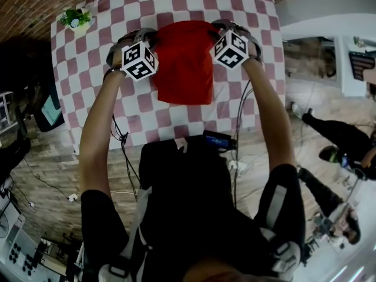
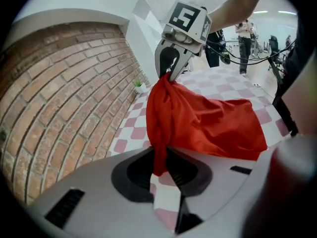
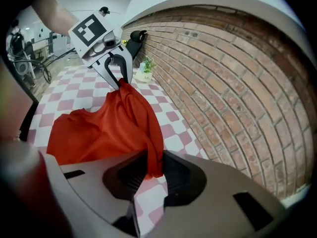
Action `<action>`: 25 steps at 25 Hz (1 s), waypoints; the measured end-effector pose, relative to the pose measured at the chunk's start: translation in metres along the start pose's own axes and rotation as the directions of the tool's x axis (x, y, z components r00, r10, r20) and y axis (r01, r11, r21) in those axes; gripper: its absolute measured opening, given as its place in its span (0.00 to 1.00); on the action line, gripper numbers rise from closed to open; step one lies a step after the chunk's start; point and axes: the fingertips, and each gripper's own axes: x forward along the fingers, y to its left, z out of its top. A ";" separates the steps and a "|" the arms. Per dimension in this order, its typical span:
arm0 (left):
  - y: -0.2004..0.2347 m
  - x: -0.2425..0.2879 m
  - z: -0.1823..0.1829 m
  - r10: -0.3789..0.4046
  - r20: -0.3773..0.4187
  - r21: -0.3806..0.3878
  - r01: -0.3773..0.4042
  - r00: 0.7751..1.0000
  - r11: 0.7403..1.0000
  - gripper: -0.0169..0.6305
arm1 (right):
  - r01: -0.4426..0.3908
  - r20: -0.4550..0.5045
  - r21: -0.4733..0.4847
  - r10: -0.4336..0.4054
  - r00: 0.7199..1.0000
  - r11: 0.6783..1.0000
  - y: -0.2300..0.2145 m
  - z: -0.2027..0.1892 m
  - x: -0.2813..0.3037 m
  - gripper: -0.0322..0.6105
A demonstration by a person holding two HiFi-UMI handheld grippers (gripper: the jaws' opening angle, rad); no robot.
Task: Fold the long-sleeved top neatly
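The red long-sleeved top (image 1: pixel 184 63) hangs between my two grippers above the checked table (image 1: pixel 141 116), its lower part draped down on the cloth. My left gripper (image 1: pixel 154 40) is shut on the top's far left corner; a bunched strip of red fabric (image 2: pixel 159 155) runs down between its pads. My right gripper (image 1: pixel 216 29) is shut on the far right corner, with fabric (image 3: pixel 153 157) pinched between its pads. Each gripper view shows the other gripper: the right one (image 2: pixel 171 73) and the left one (image 3: pixel 118 81), both clamped on the stretched upper edge.
A small potted plant (image 1: pixel 75 19) stands at the table's far left corner. A brick wall (image 2: pixel 64 98) runs behind the table. A dark device (image 1: pixel 218 138) lies at the table's near edge. People stand at the right (image 1: pixel 341 140), and cables trail on the floor.
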 end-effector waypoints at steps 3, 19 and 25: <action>-0.008 -0.023 0.005 0.060 0.021 0.036 -0.061 0.998 0.998 0.14 | 0.072 0.039 -0.035 -0.071 0.997 0.997 0.011 0.005 -0.027 0.19; -0.104 -0.092 0.011 0.187 0.090 0.164 -0.200 0.978 0.966 0.14 | 0.211 0.145 -0.137 -0.191 0.971 0.968 0.127 -0.015 -0.113 0.19; -0.153 -0.087 -0.002 0.094 0.072 0.218 -0.107 0.993 0.970 0.14 | 0.092 0.140 -0.181 -0.067 0.988 0.979 0.182 -0.042 -0.109 0.19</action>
